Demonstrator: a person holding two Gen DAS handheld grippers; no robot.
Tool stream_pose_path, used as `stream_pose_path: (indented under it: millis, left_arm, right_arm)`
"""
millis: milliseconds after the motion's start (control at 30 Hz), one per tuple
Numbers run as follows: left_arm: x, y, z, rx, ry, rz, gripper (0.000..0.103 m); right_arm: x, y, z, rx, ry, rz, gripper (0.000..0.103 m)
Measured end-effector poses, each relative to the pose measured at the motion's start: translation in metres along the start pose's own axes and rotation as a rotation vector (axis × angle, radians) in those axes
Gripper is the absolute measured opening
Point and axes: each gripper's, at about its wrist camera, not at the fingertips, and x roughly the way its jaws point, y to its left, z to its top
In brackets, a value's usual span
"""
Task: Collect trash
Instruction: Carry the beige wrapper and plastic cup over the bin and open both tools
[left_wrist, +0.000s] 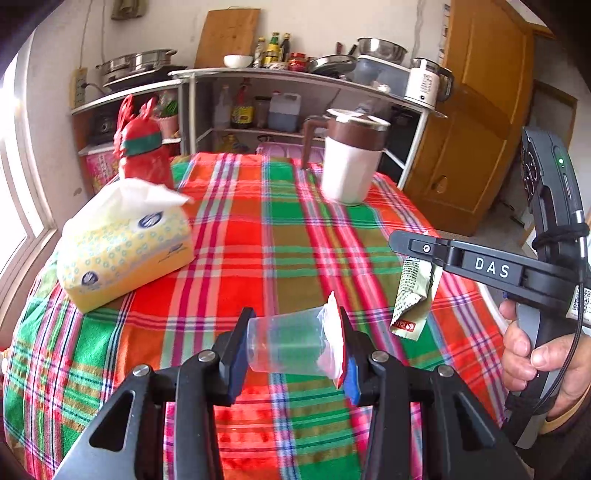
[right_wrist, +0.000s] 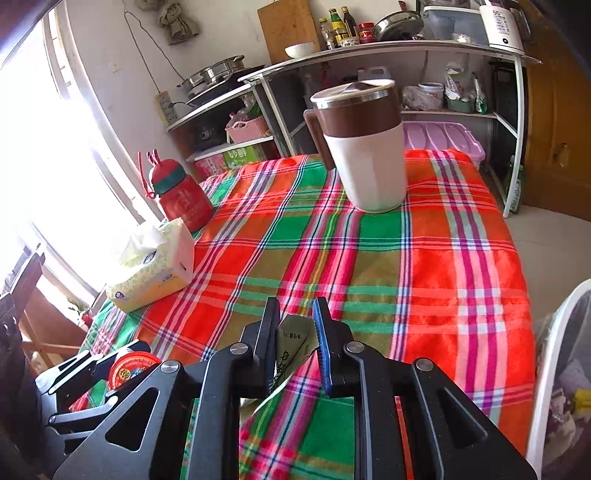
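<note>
While the left claw (left_wrist: 293, 347) clamps a clear plastic cup (left_wrist: 286, 345) lying crosswise above the plaid bench (left_wrist: 288, 240), the right claw (right_wrist: 295, 341) pinches a green sachet (right_wrist: 293, 341) dangling below. A white-rimmed bin (right_wrist: 550, 354) sits right, nearer the right claw.

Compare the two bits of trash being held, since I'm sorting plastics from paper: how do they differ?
The clear plastic cup is see-through and lies sideways between the left tongs; the green sachet is opaque, printed and crumpled, hanging from the right tongs. The cup keeps its round shape; the sachet is flat. Both are clamped above the tablecloth.
</note>
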Motion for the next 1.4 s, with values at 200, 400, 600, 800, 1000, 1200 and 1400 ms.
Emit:
stream_pose_path:
  millis: [200, 400, 600, 800, 1000, 1200, 1400]
  left_arm:
    - [-0.005, -0.042, 0.011, 0.076, -0.019, -0.041, 0.043]
    - [-0.007, -0.093, 0.02, 0.154, -0.036, -0.094, 0.043]
    - [-0.001, -0.149, 0.025, 0.227, -0.032, -0.175, 0.043]
    - [0.005, -0.197, 0.027, 0.285, -0.021, -0.237, 0.043]
    - [0.008, -0.234, 0.029, 0.332, -0.02, -0.283, 0.043]
    - [0.011, -0.268, 0.026, 0.369, -0.013, -0.324, 0.043]
    - [0.024, -0.301, 0.015, 0.394, 0.031, -0.373, 0.043]
  right_arm:
    - [-0.047, -0.027, -0.003, 0.036, -0.063, -0.039, 0.019]
    - [-0.09, -0.063, -0.009, 0.087, -0.115, -0.093, 0.019]
    - [-0.129, -0.109, -0.021, 0.152, -0.159, -0.158, 0.019]
    - [-0.164, -0.152, -0.036, 0.209, -0.185, -0.229, 0.019]
    - [-0.188, -0.181, -0.052, 0.256, -0.197, -0.277, 0.019]
    - [-0.21, -0.204, -0.063, 0.289, -0.207, -0.317, 0.019]
    - [-0.226, -0.228, -0.077, 0.325, -0.202, -0.365, 0.019]
